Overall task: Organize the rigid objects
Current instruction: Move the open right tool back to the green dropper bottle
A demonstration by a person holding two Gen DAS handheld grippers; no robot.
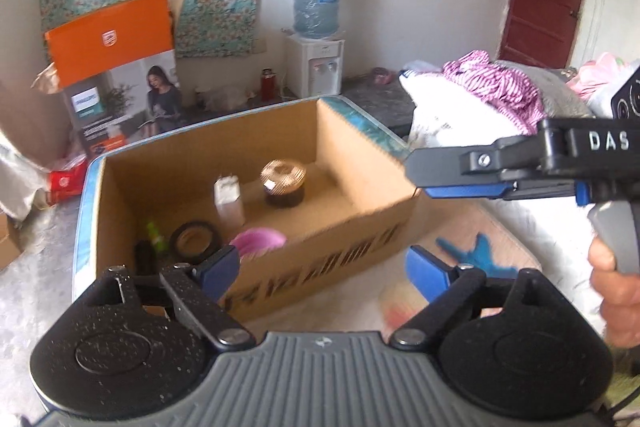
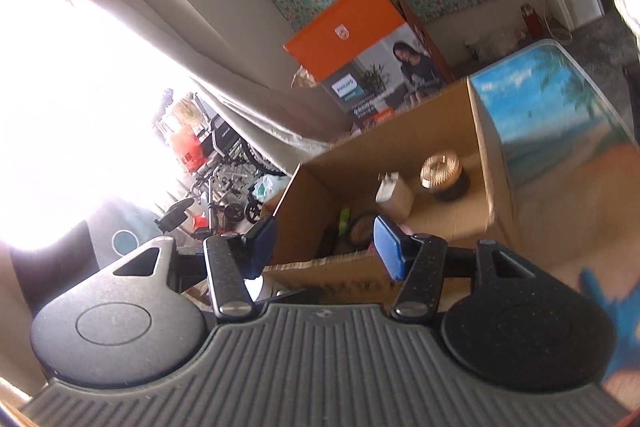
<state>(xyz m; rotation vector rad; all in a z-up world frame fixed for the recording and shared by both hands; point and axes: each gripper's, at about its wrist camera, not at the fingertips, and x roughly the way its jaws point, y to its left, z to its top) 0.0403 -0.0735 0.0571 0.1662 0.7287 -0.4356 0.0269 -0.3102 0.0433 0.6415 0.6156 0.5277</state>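
L gripper (image 1: 316,269): blue-padded jaws spread wide, nothing btwn them; hangs over near wall of the box, tilted down.
R gripper (image 2: 326,247): jaws partly apart, empty. In L view it crosses at right, side-on, w/ a hand (image 1: 614,291) on its grey trigger.
Box: open brown corrugated cardboard box (image 1: 360,215), black print on near wall, sits on a table w/ beach-scene top (image 2: 532,115).
Near in box: pink round plastic bowl (image 1: 260,243), hard against near wall; just beside it a black ring-shaped tape roll (image 1: 195,237); then a green-capped dark bottle (image 1: 150,243) in the L corner (blurred, can't tell more).
Mid in box: small white-topped clear bottle (image 1: 228,199), upright.
Far in box: dark glass jar w/ round gold ribbed lid (image 1: 284,183), upright, apart from the rest.
Outside: blue star-shaped flat piece (image 1: 476,255) on the tabletop R of box, prob. next to go in.
Step (my read): both empty after a drop, next pick due.
Do well: approach star low, jaws astride one arm; it lies flat, so pads must get under an edge. Set it in the free far-R floor of box, clear of jar.
Risk: motion blur, so slow down before closing.
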